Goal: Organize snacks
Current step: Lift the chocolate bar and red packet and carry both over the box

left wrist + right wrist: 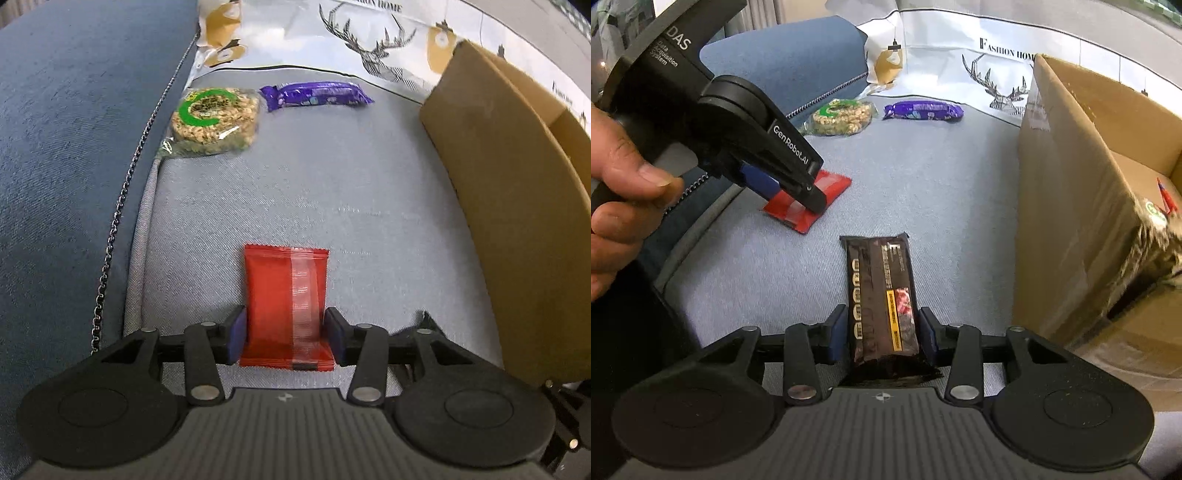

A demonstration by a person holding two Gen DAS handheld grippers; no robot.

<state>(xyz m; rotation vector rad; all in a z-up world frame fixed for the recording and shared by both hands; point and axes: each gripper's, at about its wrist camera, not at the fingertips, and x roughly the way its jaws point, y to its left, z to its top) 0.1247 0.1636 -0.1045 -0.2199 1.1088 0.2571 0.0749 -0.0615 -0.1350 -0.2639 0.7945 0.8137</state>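
- The left gripper (pixel 286 339) has its pads pressed on the near end of the red packet (pixel 286 306), which lies flat on the grey cushion (pixel 332 192), long axis pointing away along the fingers.
- The right gripper (pixel 882 339) clamps the dark bar (pixel 882 295) the same way, lengthwise ahead.
- The cardboard box (pixel 1082 192) stands right of both.

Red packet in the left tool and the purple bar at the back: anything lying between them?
Nothing: in the left wrist view only bare grey cushion lies between the red packet and the purple bar.
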